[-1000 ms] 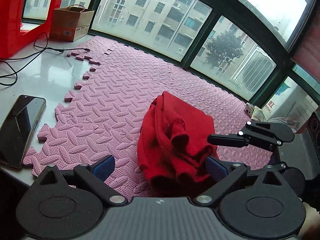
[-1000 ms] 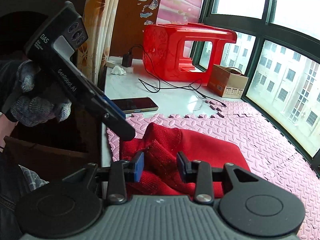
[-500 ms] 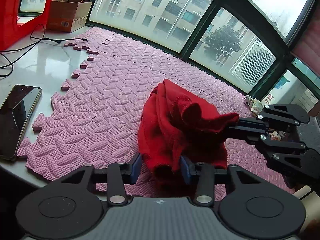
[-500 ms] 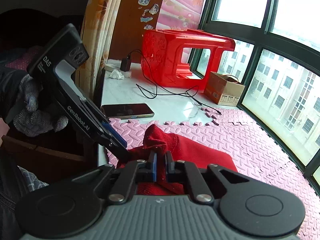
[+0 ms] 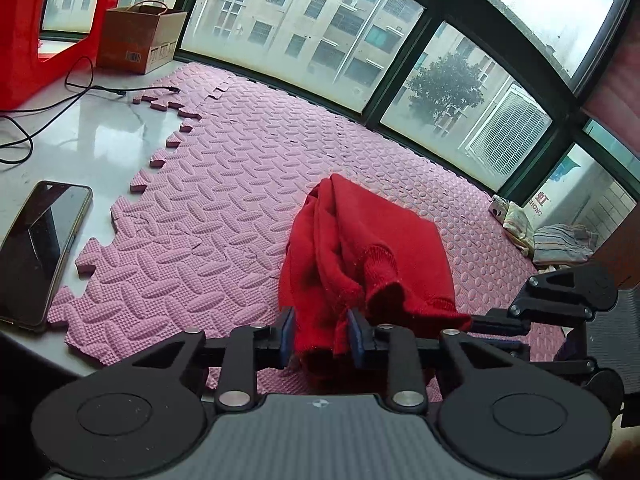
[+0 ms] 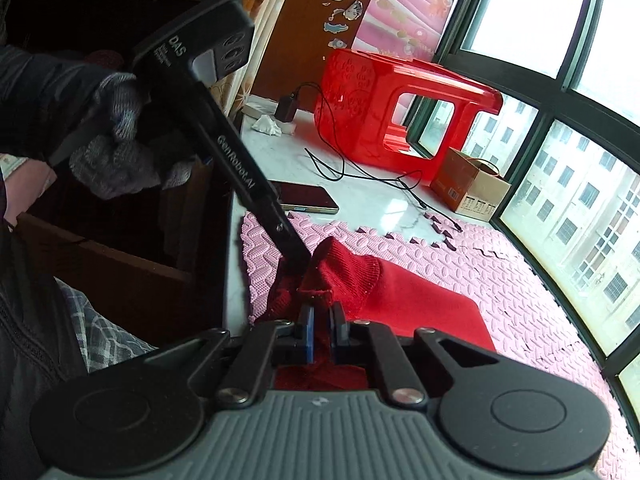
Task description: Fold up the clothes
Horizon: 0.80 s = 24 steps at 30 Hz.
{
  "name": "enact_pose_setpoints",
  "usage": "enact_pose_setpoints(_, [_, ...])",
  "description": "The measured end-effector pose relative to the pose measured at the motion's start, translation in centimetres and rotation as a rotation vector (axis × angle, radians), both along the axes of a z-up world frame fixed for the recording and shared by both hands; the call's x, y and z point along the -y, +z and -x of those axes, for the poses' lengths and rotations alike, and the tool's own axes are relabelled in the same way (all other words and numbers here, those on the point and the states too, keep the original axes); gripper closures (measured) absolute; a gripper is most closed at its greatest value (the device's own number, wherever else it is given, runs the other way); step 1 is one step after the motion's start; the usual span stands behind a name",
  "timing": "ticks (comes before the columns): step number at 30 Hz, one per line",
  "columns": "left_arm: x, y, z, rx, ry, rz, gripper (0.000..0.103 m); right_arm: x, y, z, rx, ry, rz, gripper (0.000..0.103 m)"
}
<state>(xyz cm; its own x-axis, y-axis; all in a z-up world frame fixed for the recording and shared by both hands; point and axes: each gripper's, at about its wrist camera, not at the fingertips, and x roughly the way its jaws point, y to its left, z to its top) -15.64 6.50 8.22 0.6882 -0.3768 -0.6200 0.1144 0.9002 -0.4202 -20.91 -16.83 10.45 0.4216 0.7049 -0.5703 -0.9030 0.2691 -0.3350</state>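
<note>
Both grippers have now closed on the red garment [image 5: 372, 240], bunched on the pink mat [image 5: 224, 208]: left gripper [image 5: 322, 330] still tightening, right gripper [image 6: 322, 328] clamped. Ready to lift and spread.

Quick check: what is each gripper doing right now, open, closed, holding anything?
Left gripper: jaws closing on a bunched fold of the red garment, pads already pressing it.
Right gripper: shut, pinching an edge of the red garment.

sweater [image 5: 360, 248]: red knit
foam mat [image 5: 224, 216]: pink, embossed ovals
stool [image 6: 384, 104]: glossy red
box [image 5: 138, 40]: brown
glove [image 6: 116, 152]: grey speckled
countertop [image 5: 92, 144]: white marble
</note>
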Motion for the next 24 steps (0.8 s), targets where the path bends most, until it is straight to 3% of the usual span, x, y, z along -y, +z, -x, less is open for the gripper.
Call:
enact_pose_setpoints(4, [0.0, 2.9, 0.0, 0.094, 0.013, 0.033, 0.072, -0.1, -0.4, 0.3, 0.023, 0.015, 0.018, 0.096])
enact_pose_setpoints(7, [1.6, 3.8, -0.7, 0.125, -0.042, 0.065, 0.072, -0.2, -0.7, 0.4, 0.029, 0.018, 0.026, 0.096])
enact_pose_setpoints(13, [4.4, 1.7, -2.9, 0.072, -0.085, 0.089, 0.074, -0.5, -1.2, 0.6, 0.043, 0.021, 0.031, 0.096])
enact_pose_setpoints(20, [2.8, -1.2, -3.9, -0.01, 0.005, 0.126, 0.075, -0.1, -1.5, 0.7, 0.041, 0.013, 0.017, 0.096])
enact_pose_setpoints(24, [2.7, -1.4, -3.7, -0.015, 0.011, 0.129, 0.075, 0.0, -1.7, 0.7, 0.023, 0.007, 0.003, 0.093])
